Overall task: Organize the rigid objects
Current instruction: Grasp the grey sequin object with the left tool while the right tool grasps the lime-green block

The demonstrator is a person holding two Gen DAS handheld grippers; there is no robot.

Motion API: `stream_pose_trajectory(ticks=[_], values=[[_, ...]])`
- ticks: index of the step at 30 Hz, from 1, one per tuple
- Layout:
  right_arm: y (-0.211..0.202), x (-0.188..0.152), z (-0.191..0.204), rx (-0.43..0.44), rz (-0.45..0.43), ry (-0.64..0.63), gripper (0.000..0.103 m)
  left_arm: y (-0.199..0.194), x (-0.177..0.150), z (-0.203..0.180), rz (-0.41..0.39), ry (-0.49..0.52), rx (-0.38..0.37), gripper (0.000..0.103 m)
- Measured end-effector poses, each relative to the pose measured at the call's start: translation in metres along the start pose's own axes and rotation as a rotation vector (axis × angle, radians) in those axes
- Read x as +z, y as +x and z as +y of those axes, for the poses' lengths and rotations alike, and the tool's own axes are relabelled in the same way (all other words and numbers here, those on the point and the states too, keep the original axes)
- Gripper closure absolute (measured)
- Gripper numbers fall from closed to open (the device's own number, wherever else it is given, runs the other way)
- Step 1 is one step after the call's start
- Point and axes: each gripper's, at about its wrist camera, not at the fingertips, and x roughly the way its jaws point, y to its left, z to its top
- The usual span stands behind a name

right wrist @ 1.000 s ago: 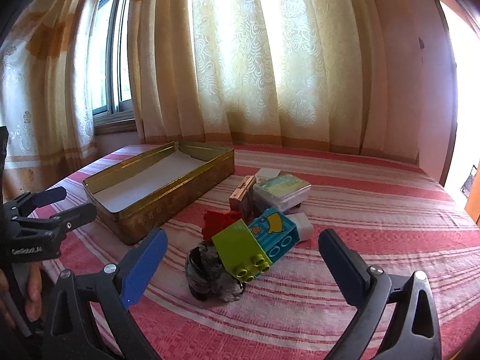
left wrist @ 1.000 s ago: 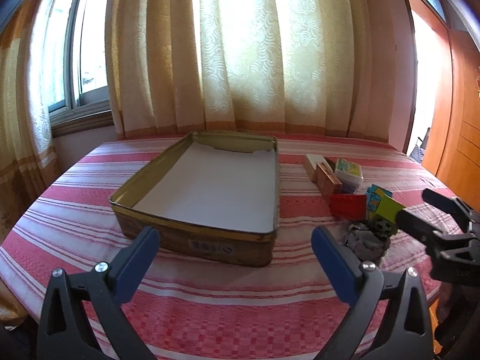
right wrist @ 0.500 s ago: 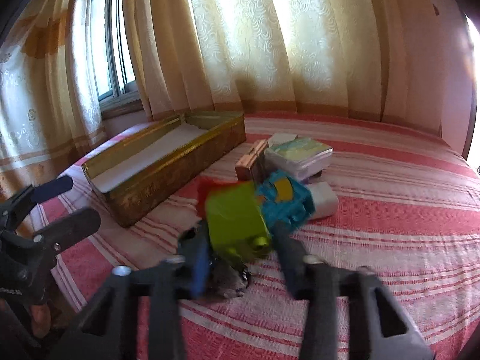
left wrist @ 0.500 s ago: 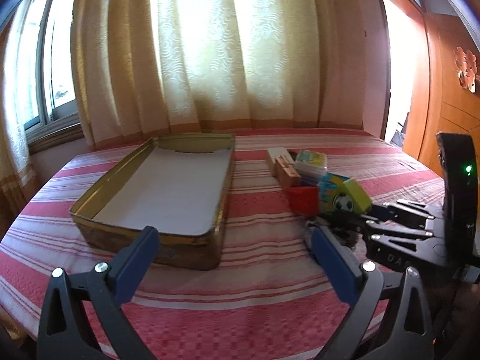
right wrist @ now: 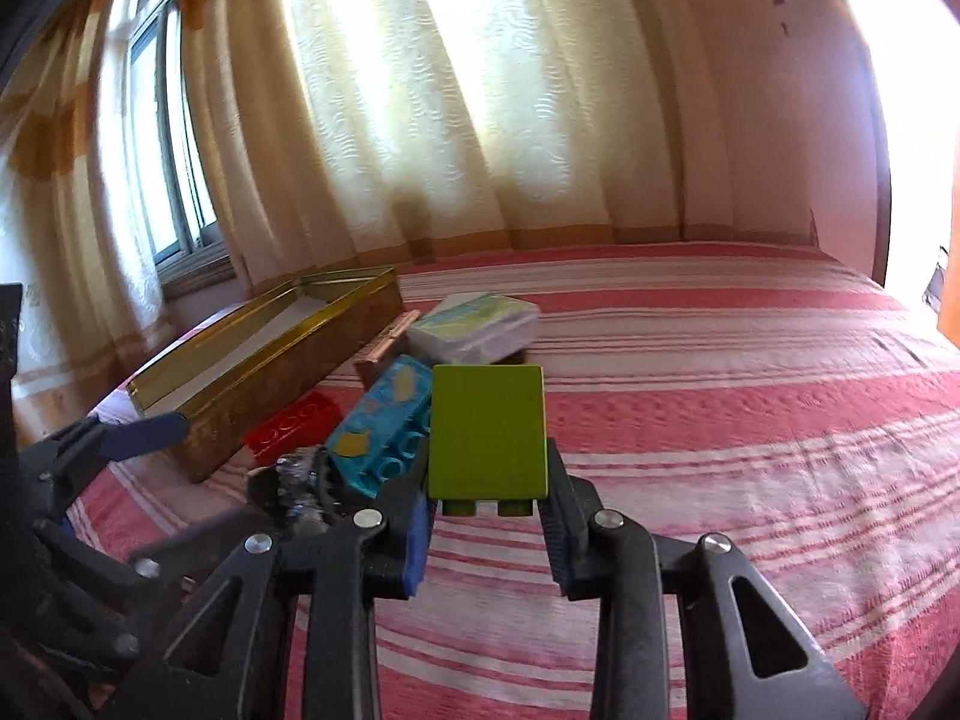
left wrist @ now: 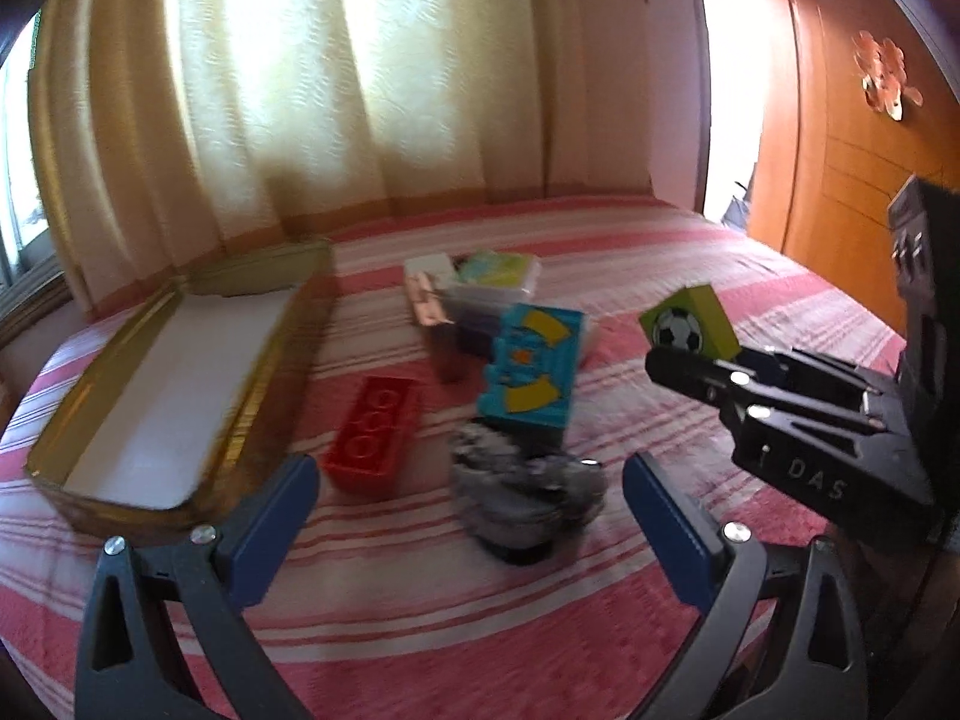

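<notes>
Three toy building bricks: one green brick [right wrist: 487, 431] between the right jaws, one blue brick [left wrist: 531, 375] just beyond the left jaws, one red brick [left wrist: 373, 433] ahead of the left jaws' left finger. One gold tin tray [left wrist: 255, 399] further left of those jaws. One crumpled grey foil-like lump [left wrist: 522, 495] between the left jaws' tips. One clear lidded box [left wrist: 495, 279] and one small wooden block [left wrist: 427, 306] (both blurred) well beyond.

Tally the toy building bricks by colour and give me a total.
Green brick, held in the right gripper: 1
Blue brick: 1
Red brick: 1
Total: 3
</notes>
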Motion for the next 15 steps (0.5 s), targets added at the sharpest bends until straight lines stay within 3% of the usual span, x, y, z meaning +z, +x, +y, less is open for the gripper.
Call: stream_pose_trajectory(ticks=[8, 10, 12, 15], values=[[-0.001, 0.001, -0.002, -0.019, -0.020, -0.008, 0.069, 0.025, 0.003, -0.010, 0.098, 0.027, -0.029, 0.012], [0.000, 0.001, -0.003, -0.015, -0.020, -0.007, 0.069, 0.029, 0.003, -0.010, 0.121, 0.029, -0.039, 0.017], [0.000, 0.001, -0.005, -0.006, -0.017, 0.001, 0.069, 0.032, 0.003, -0.009, 0.129, 0.030, -0.063, 0.036], [-0.001, 0.000, -0.007, 0.002, -0.016, 0.011, 0.069, 0.031, 0.002, -0.006, 0.118, 0.016, -0.085, 0.038]])
